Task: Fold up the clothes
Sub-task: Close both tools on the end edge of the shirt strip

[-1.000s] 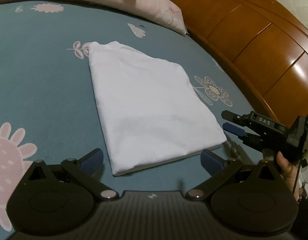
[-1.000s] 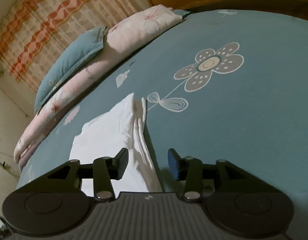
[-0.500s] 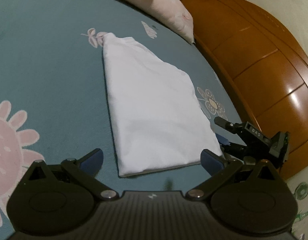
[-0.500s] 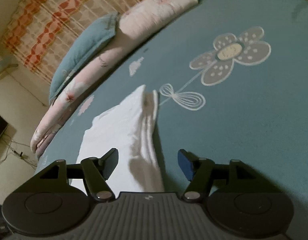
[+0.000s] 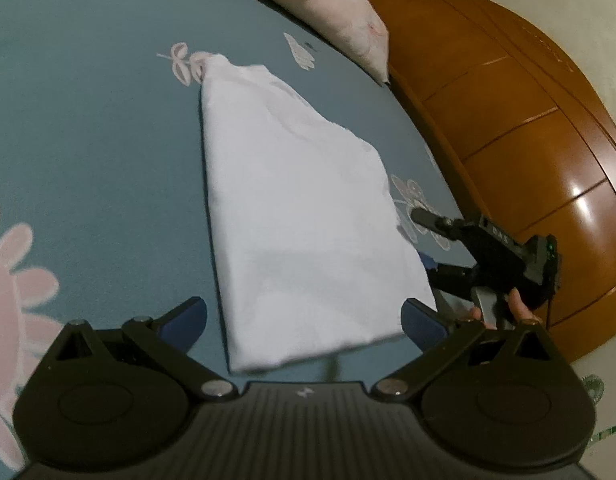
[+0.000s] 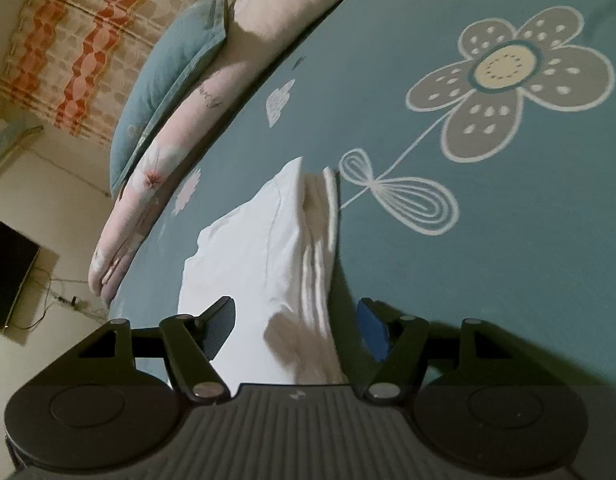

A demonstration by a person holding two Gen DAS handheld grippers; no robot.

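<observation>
1. The white garment [image 5: 303, 216] lies folded into a long flat rectangle on the teal bedsheet [image 5: 91, 128], and every place below is given from this garment.
2. The left gripper [image 5: 303, 320] hovers at the garment's near short edge, jaws spread wide, one blue pad on each side of that edge and neither touching the cloth.
3. The right gripper [image 6: 295, 320] sits at the garment's right long edge near the close corner, jaws wide apart; the stacked layers of the fold run between the fingers, but the fingers do not pinch them.
4. In the left wrist view the right gripper [image 5: 422, 240] shows as a black tool just beside that edge, one finger above and one below the level of the cloth, with the person's hand [image 5: 508, 310] behind it.
5. In the right wrist view the garment [image 6: 267, 240] shows several thin layers along its side edge, with a shadowed dip close to the camera.
6. A printed grey flower [image 6: 508, 80] lies on the sheet to the garment's right, its stem and leaf [image 6: 400, 200] reaching almost to the far corner.
7. Beyond the garment's far end lie a pink floral quilt [image 6: 179, 136] and a teal pillow [image 6: 167, 68] resting on it.
8. The wooden headboard [image 5: 528, 120] curves past the garment's right side, beyond the sheet's edge.
9. A large pink flower print [image 5: 11, 280] marks the sheet well to the garment's left.
</observation>
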